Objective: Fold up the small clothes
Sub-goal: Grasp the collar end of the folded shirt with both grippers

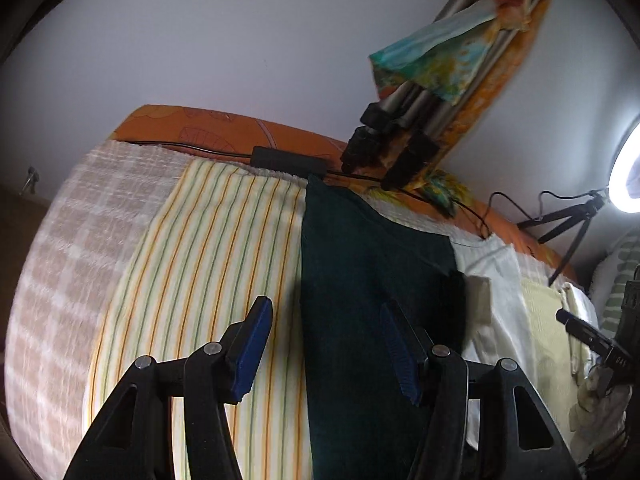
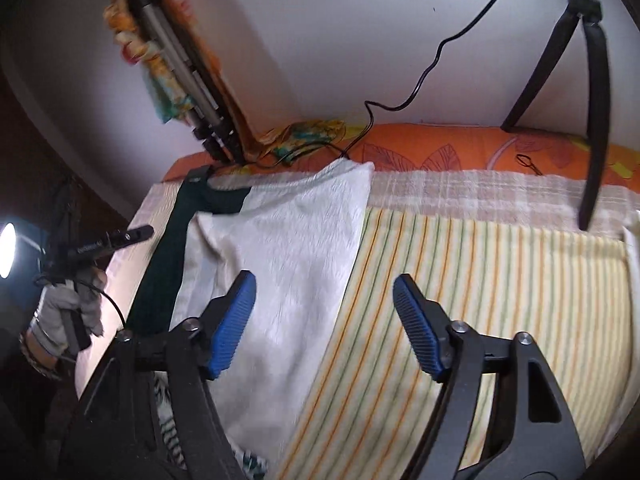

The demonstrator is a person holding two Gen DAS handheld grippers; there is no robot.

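Both claws spread wide and empty above the bed (image 2: 460, 240): left claw (image 1: 328, 344) nearest dark cloth (image 1: 360, 280) running lengthwise toward the far edge, right claw (image 2: 324, 320) beside white cloth (image 2: 288, 248).

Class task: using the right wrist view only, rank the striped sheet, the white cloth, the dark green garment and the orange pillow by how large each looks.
1. striped sheet
2. white cloth
3 and 4 unsure: the orange pillow lies farther off, and the dark green garment is partly hidden under the white cloth, so they cannot be ranked fairly.
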